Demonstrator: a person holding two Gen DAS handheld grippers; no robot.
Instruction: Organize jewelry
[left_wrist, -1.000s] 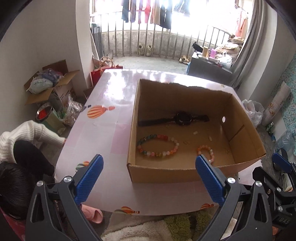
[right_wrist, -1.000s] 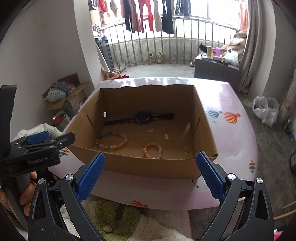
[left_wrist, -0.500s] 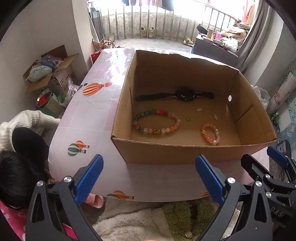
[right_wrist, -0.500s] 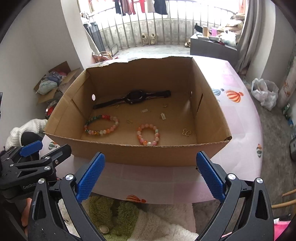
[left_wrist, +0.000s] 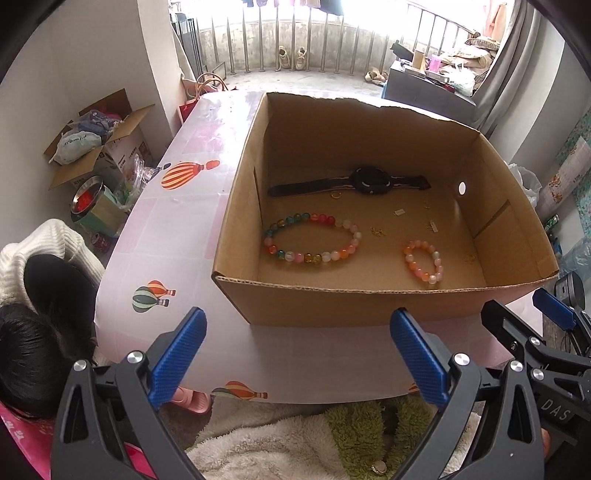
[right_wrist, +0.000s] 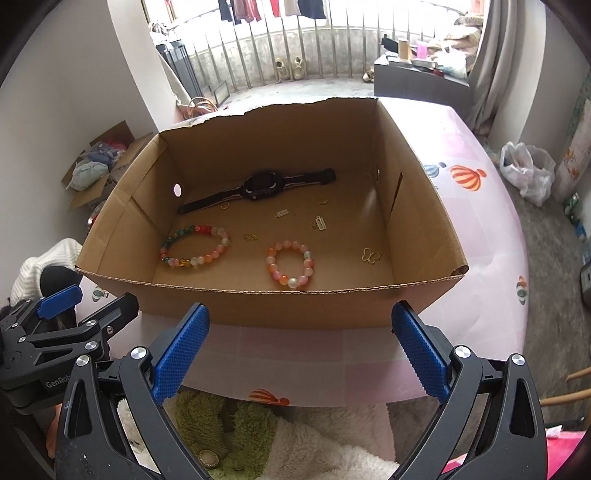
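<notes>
the table carries an open box mid-frame, its walls corralling the watch, big bracelet, small bracelet and gold charms (too small to sort), while left gripper and right gripper hang spread and empty at the bottom, probably choosing a piece.

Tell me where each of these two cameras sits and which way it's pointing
Left wrist view: sits on the left tool, before the table's near edge, facing the cardboard box from its left; its own blue fingers show spread, with the right tool's side at lower right.
Right wrist view: sits on the right tool, facing the same box from its right; its spread fingers show, with the left tool's side at lower left.
Shared: box, black watch, large bead bracelet, small bead bracelet, balcony railing behind.
</notes>
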